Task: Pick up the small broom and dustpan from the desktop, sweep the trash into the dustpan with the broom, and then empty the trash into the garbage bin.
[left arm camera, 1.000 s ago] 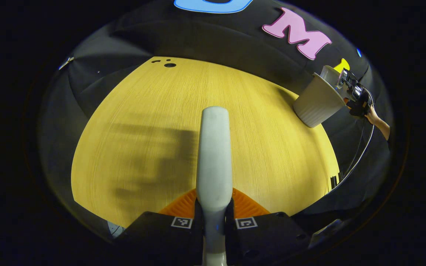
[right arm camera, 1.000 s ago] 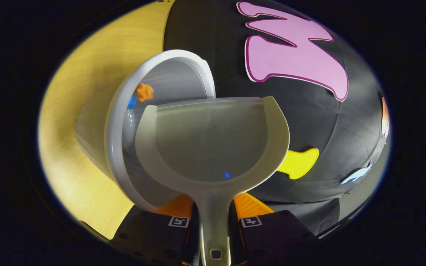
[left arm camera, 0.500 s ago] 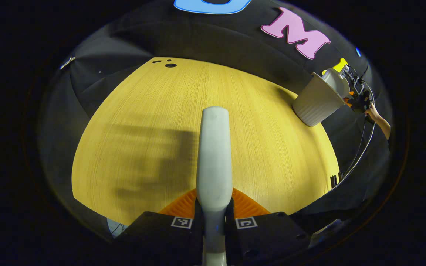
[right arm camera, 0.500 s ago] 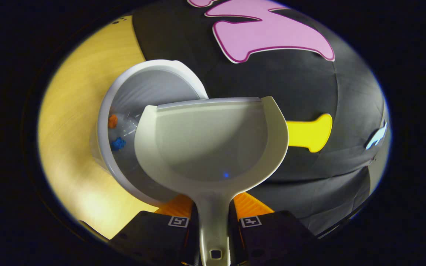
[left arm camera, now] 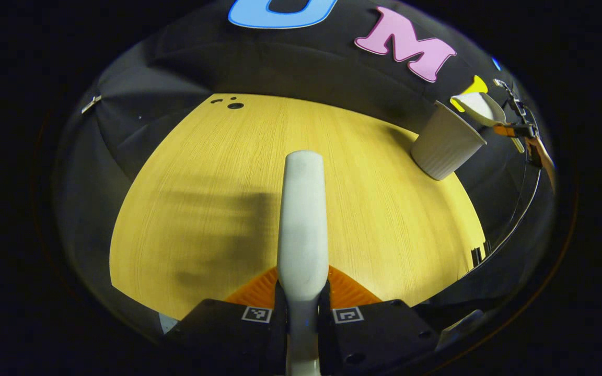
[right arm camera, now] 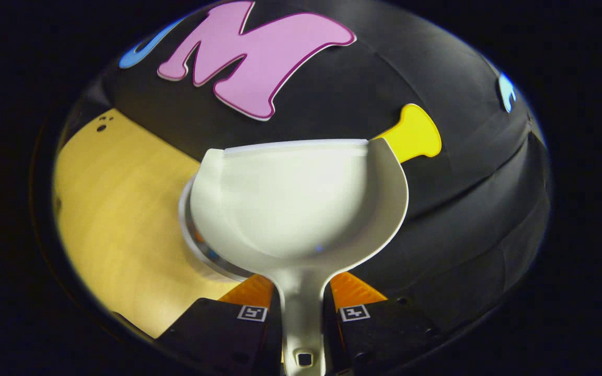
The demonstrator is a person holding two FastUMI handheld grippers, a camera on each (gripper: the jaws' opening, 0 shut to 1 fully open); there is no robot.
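Change: since the earlier frames I have levelled my dustpan (right arm camera: 301, 203) and lifted it off the garbage bin (right arm camera: 196, 250), so the bin's mouth, wide open to me before, now peeks out just under the pan's left edge.
Right claw: my right gripper (right arm camera: 302, 313) is clenched on the dustpan's handle, both fingers pressing it.
Left claw: my left gripper (left arm camera: 302, 313) grasps the small broom (left arm camera: 302, 219) by its handle, the broom pointing out over the desktop (left arm camera: 201, 183).
Dustpan: its scoop looks empty; it hovers just above the bin, on the wall side.
Trash: a scrap of orange shows inside the bin's rim; I judge the load has been tipped in.
Bin: from the left gripper view it stands upright (left arm camera: 444, 143) near the desktop's far right edge, the dustpan (left arm camera: 481, 107) just above its rim and the right gripper (left arm camera: 515, 128) just past that.
Stage: emptying looks done; drawing the pan away remains.
Risk: the bin sits close to the edge, so the pan's lip catching its rim as I pull back could tip it over and spill the trash.
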